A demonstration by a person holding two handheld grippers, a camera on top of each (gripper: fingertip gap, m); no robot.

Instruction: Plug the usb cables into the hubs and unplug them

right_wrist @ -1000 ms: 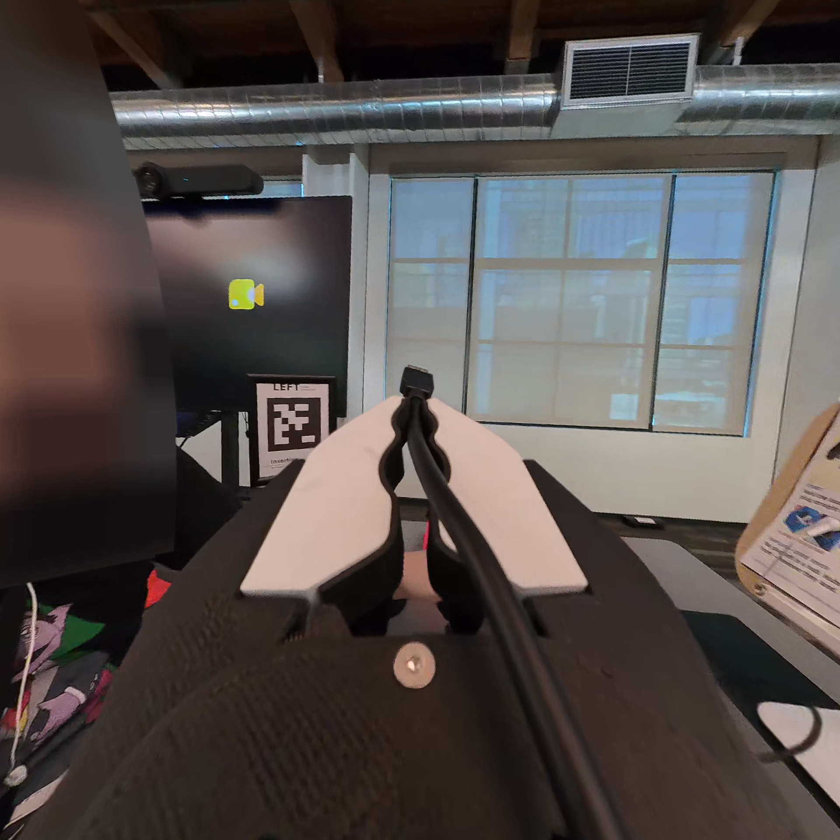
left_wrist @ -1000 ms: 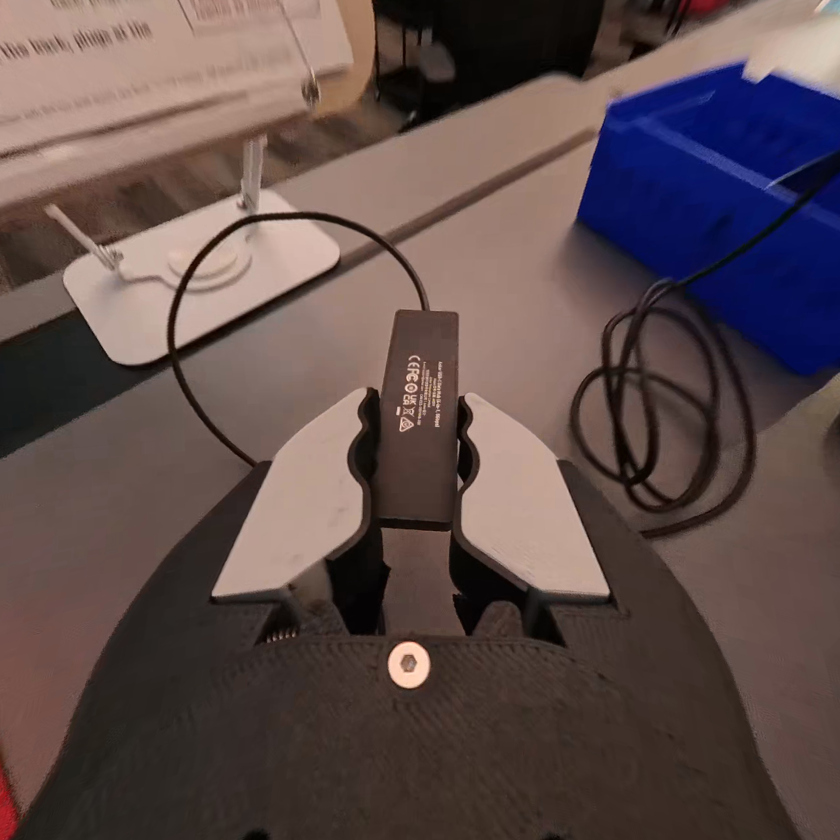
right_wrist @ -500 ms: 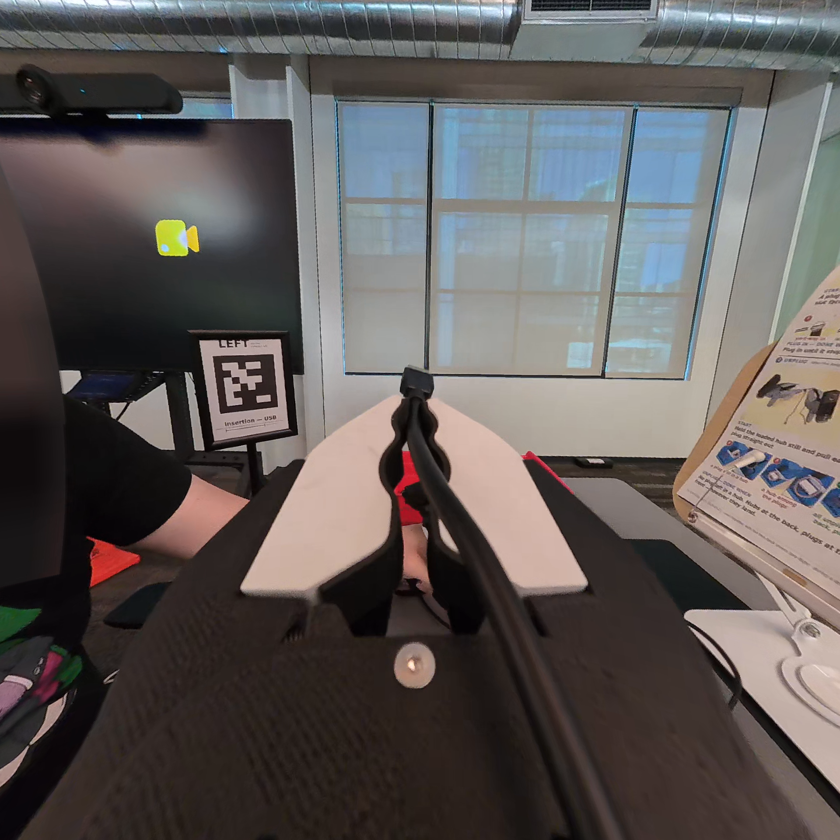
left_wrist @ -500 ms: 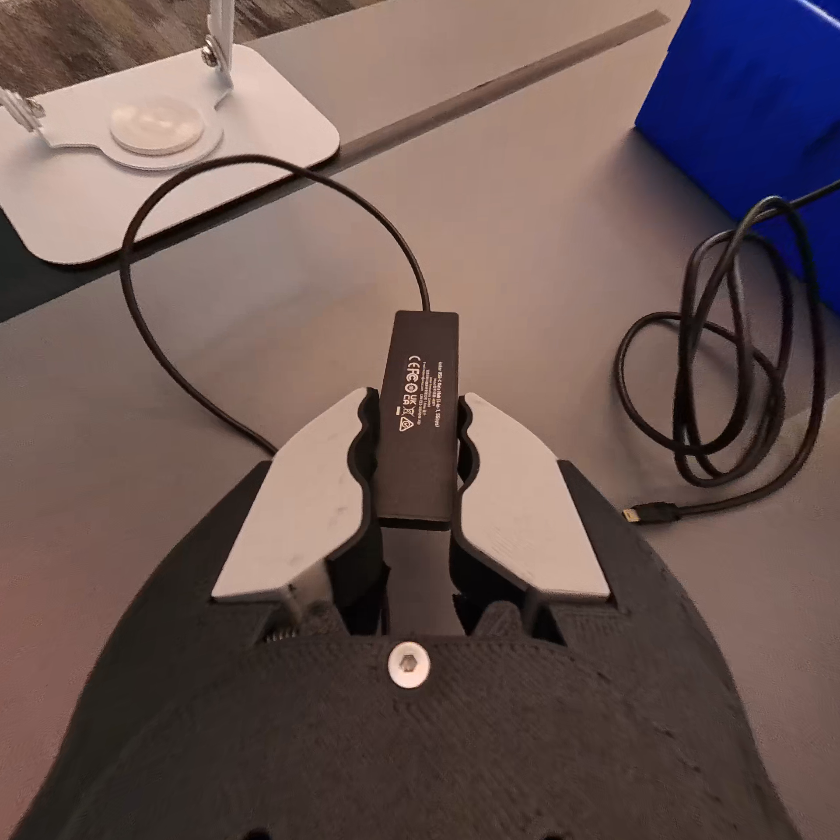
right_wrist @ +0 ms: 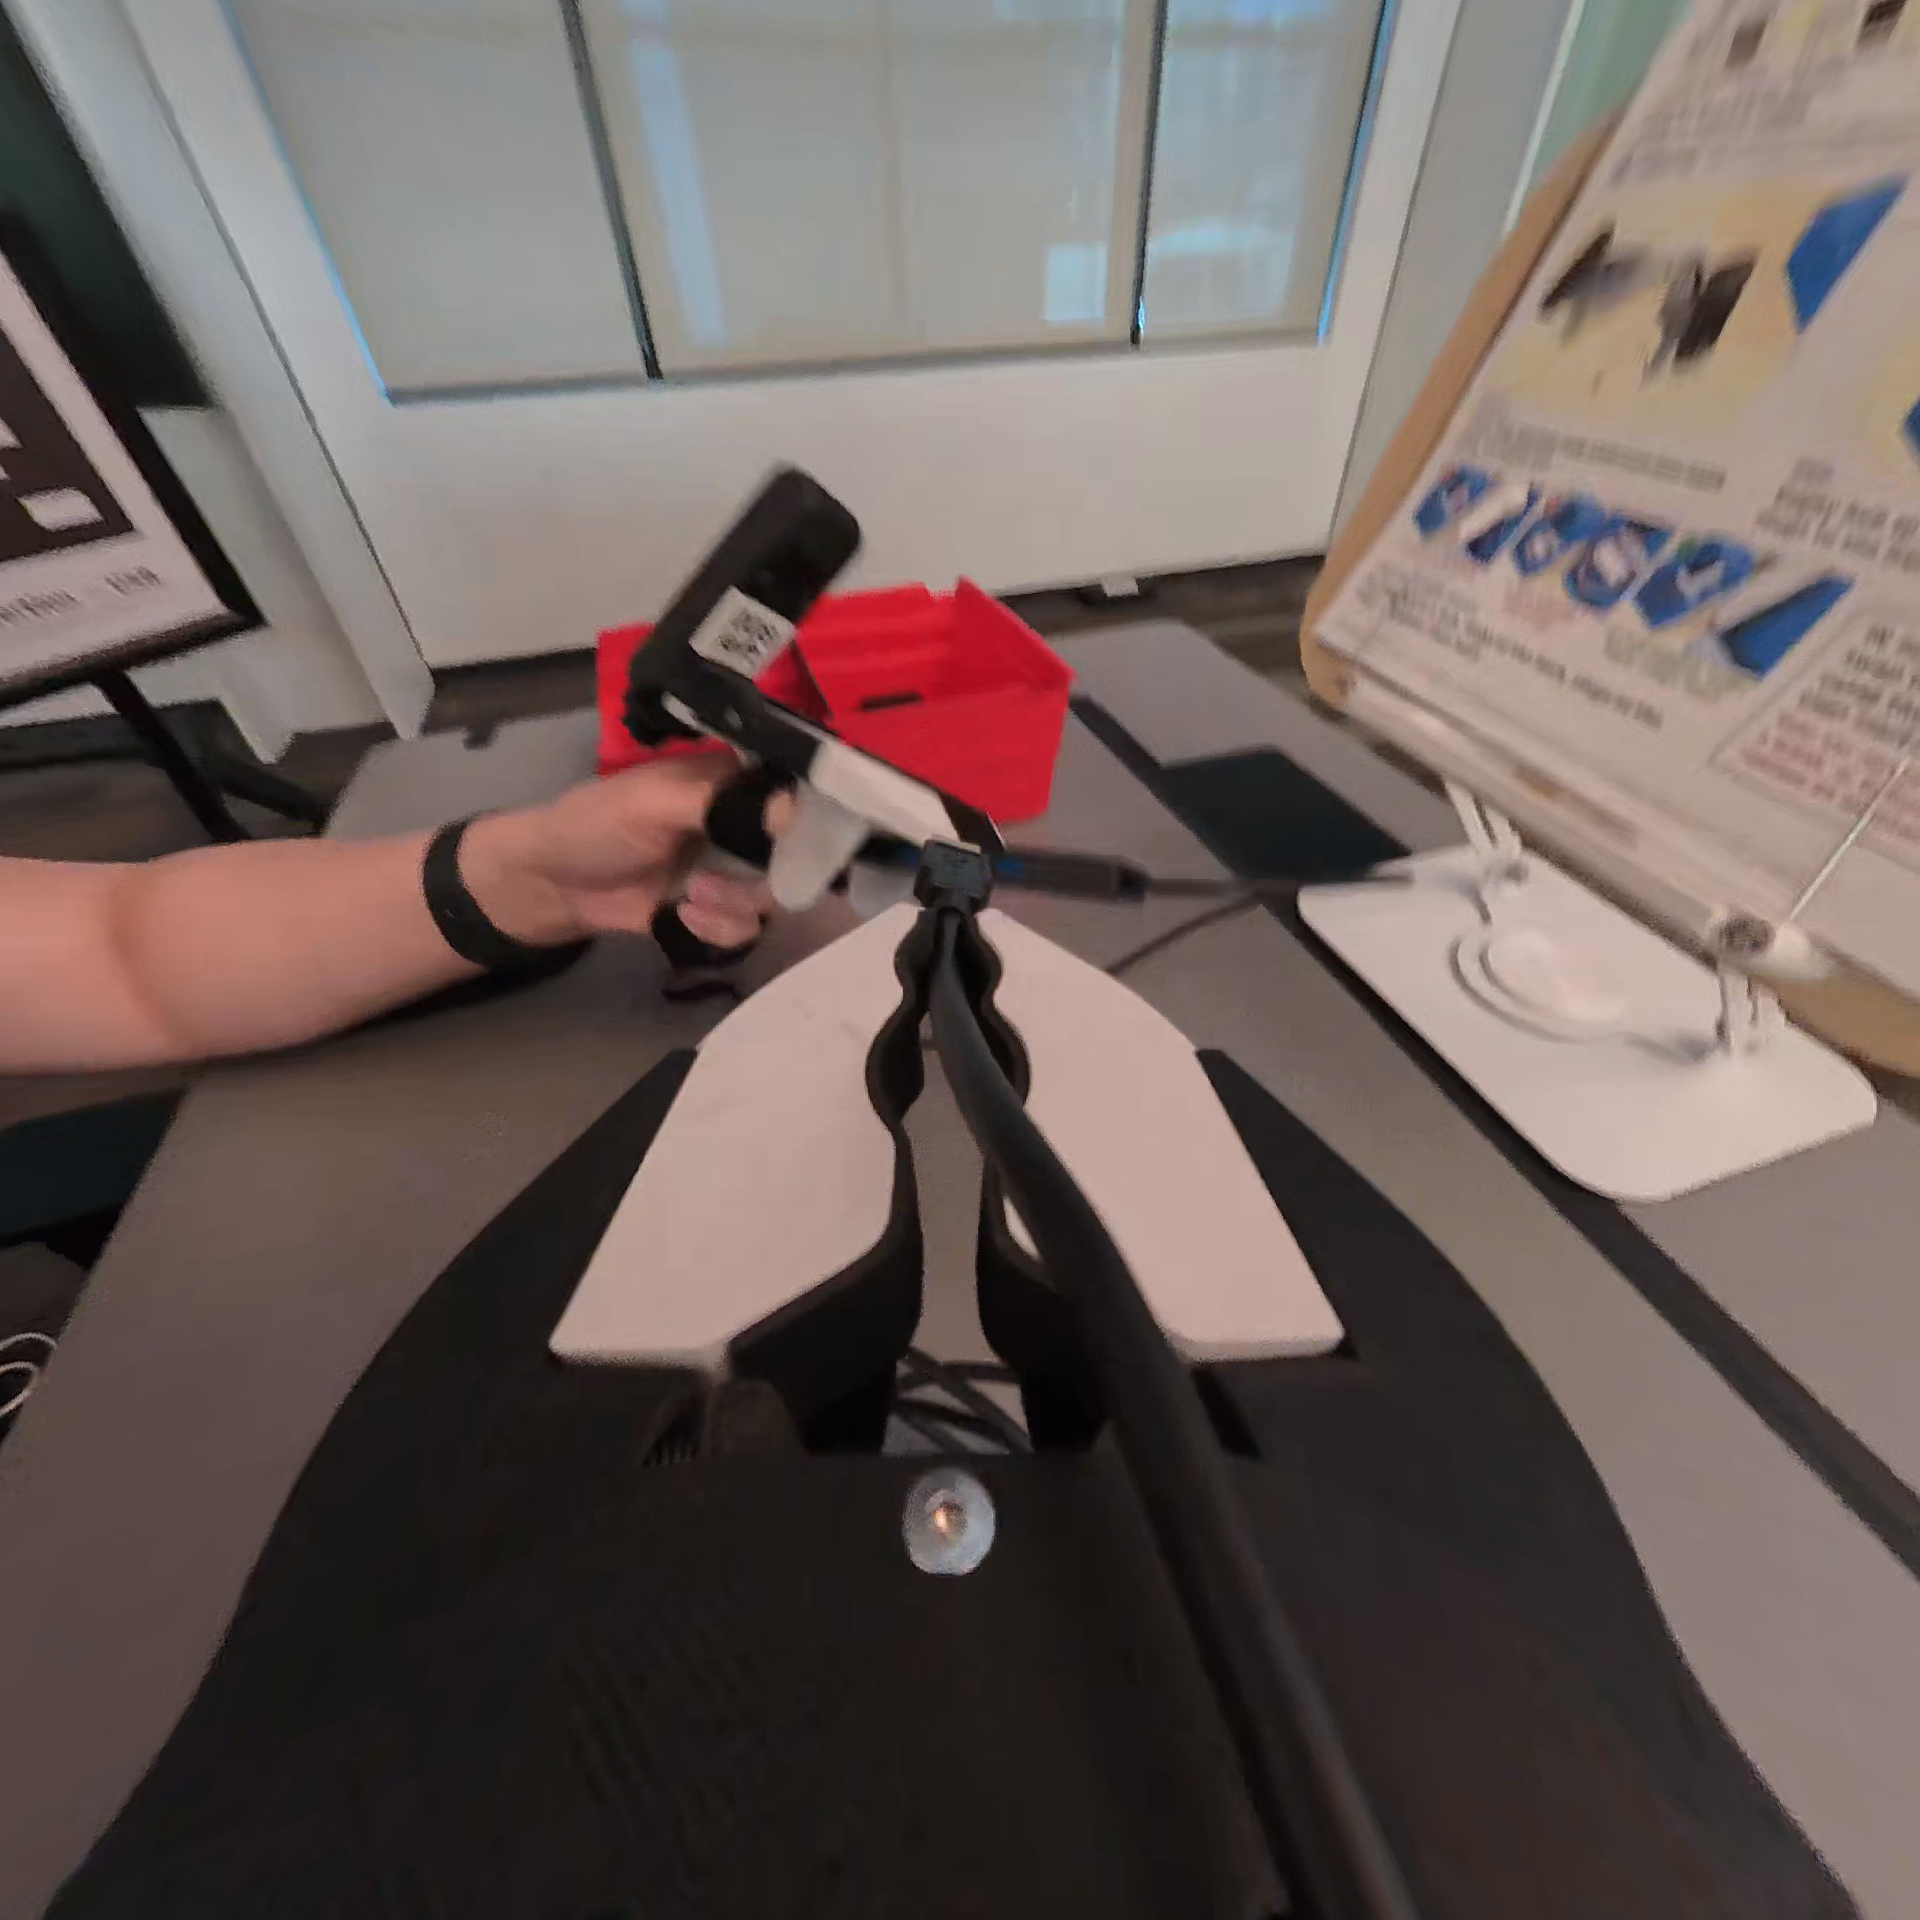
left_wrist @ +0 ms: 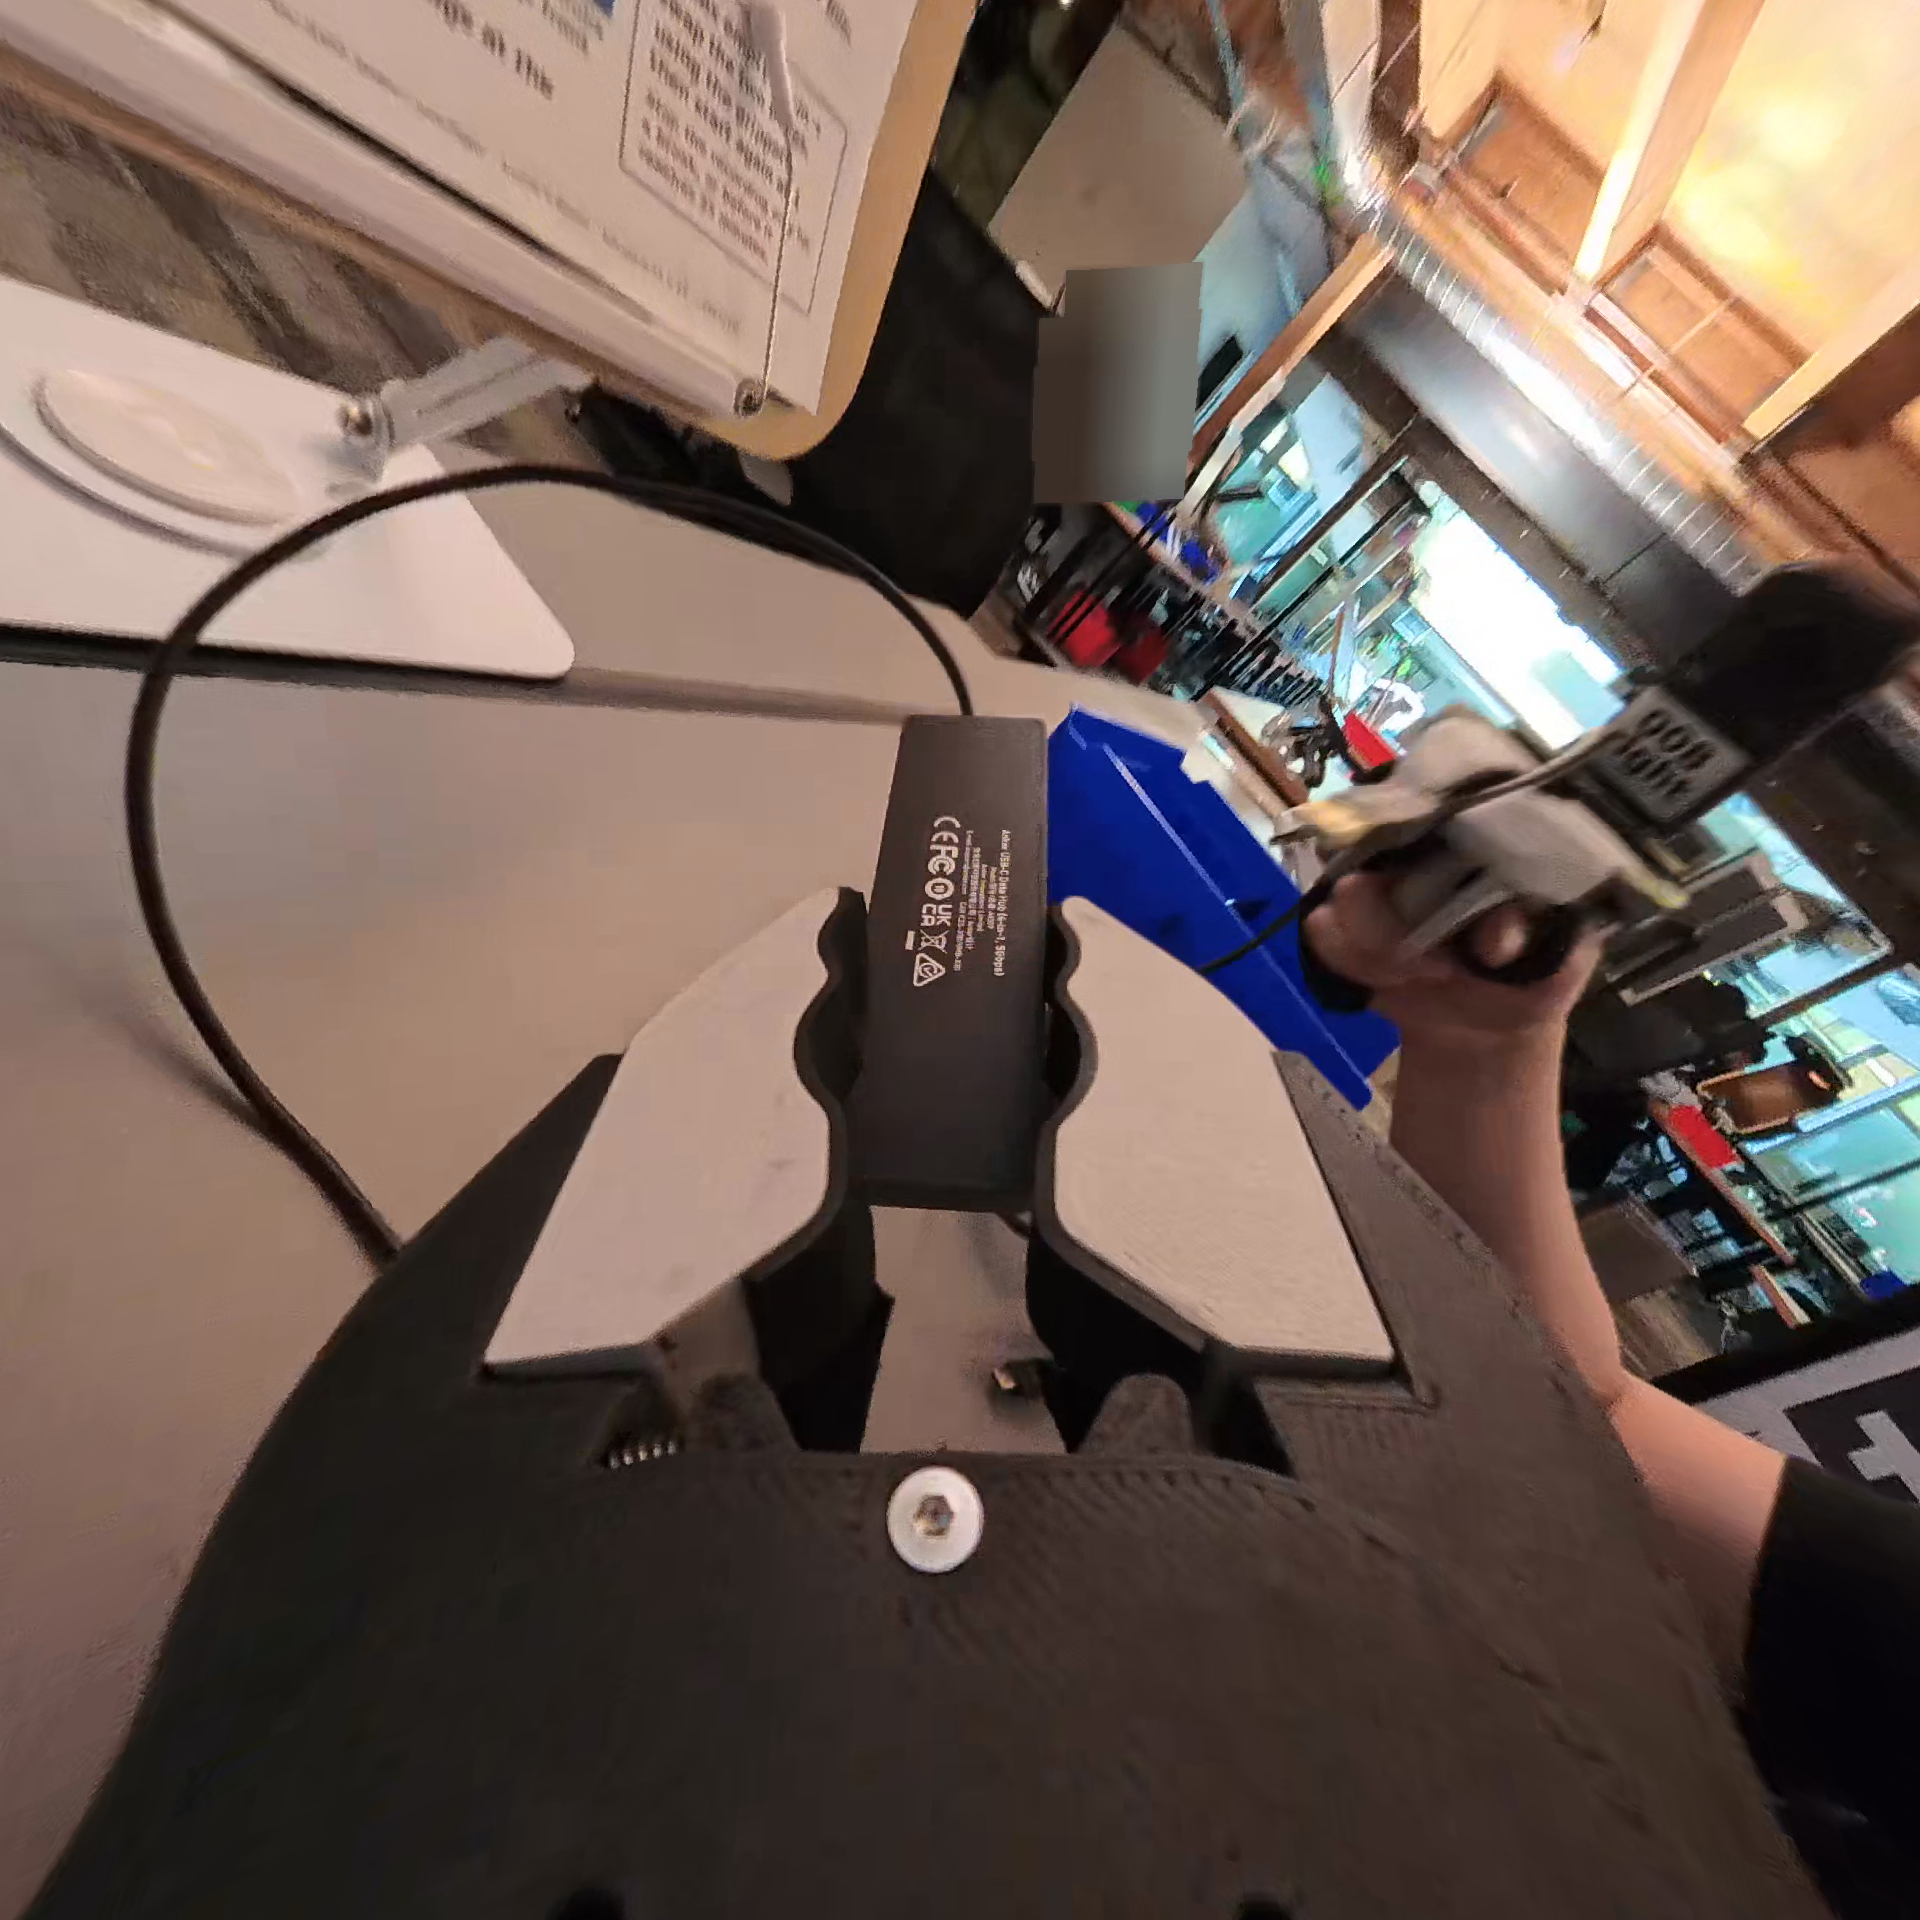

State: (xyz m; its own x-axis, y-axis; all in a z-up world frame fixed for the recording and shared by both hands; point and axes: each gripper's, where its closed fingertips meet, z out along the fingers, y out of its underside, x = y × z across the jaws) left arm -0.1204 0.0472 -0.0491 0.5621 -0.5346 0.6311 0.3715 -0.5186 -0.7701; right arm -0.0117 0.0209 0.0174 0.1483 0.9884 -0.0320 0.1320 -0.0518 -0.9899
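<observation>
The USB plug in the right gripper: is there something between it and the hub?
Nothing visible. The USB plug, clamped in the right gripper, faces open air toward the black hub held by the left gripper; they are not yet joined.

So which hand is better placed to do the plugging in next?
Probably the right. Its gripper pinches the cable with the plug sticking out front, aimed toward the hub, which the left gripper just clamps.
</observation>
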